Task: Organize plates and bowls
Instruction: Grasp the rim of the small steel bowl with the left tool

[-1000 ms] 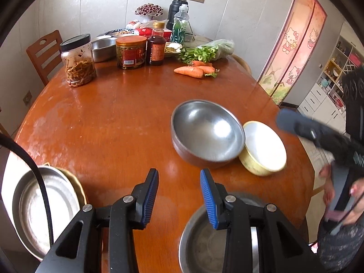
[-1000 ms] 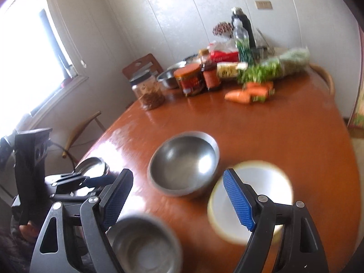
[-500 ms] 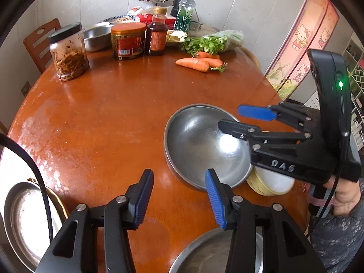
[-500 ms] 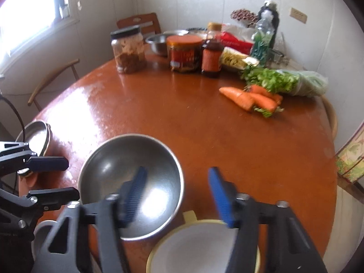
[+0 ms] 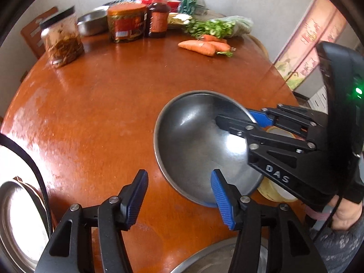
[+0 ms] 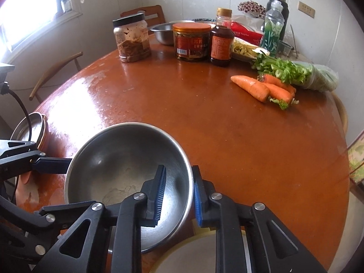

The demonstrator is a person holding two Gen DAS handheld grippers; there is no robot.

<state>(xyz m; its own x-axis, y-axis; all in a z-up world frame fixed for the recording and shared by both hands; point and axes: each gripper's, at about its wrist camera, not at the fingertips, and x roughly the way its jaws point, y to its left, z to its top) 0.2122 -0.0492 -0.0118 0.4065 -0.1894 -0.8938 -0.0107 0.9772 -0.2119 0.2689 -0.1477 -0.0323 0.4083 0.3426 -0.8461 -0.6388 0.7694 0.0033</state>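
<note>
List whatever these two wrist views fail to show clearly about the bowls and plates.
- Pale yellow bowl: mostly hidden, left wrist view by the right gripper, right wrist view by the bottom edge.
- Steel dish at the bottom: cut off by the left wrist view's edge and the left gripper.
- Stacked steel plates: count unclear, cable across them.
- Large steel bowl: underside unseen, so lifted or resting is unclear.
</note>
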